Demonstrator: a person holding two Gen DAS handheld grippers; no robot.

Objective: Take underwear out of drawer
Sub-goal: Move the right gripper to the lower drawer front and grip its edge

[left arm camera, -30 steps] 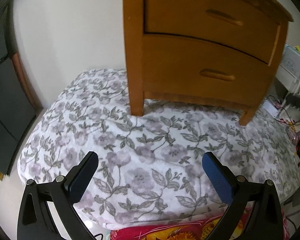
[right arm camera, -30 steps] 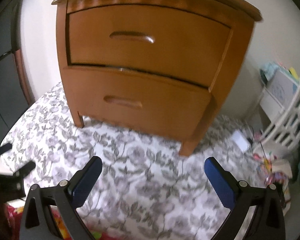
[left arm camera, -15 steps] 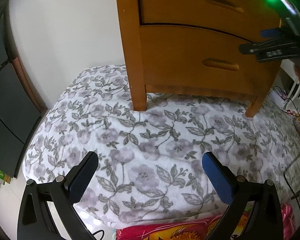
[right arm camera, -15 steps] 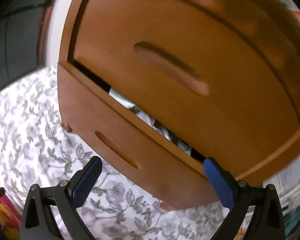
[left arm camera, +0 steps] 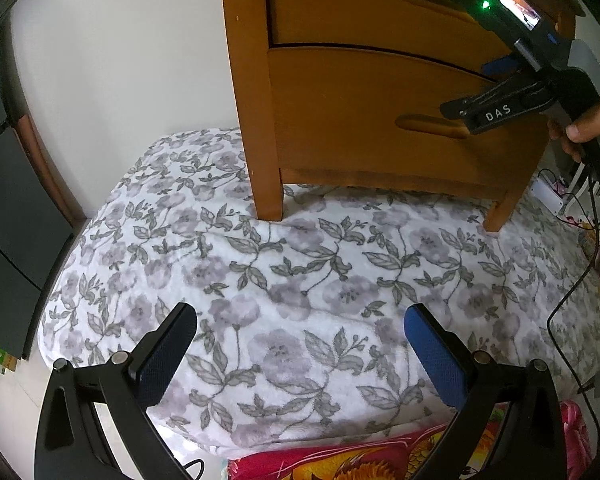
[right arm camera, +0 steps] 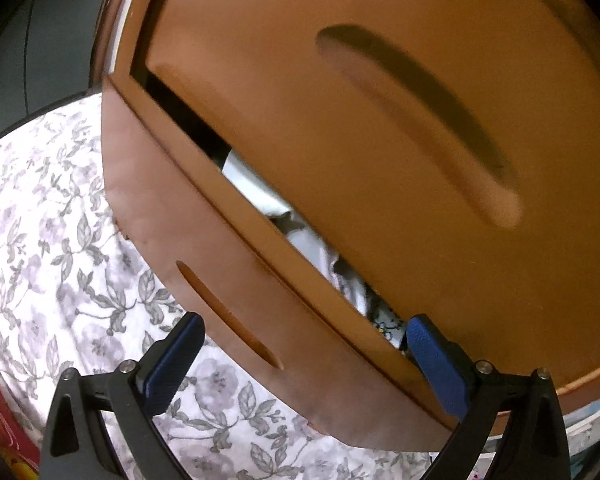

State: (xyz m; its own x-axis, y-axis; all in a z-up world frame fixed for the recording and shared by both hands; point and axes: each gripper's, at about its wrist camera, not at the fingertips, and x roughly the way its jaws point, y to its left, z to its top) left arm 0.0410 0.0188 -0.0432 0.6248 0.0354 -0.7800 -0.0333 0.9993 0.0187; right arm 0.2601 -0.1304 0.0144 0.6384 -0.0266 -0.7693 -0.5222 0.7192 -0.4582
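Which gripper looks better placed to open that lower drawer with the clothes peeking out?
The right gripper. It is open, close up against the lower drawer, whose gap shows fabric. The left gripper hangs open over the floral blanket, farther from the nightstand.

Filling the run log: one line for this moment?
right gripper: jaws open, empty, at lower drawer | drawer: ajar, cloth visible | left gripper: open over blanket

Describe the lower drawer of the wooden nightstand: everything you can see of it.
The lower drawer has a smooth, orange-brown wooden front, gently curved, with a long slot-like recessed pull cut into it. It stands slightly open: a narrow gap runs along its top edge, under the upper drawer. Pale crumpled fabric shows in that gap. The right hand-held gripper hangs close before it with its jaws wide; whether they touch the wood cannot be told.
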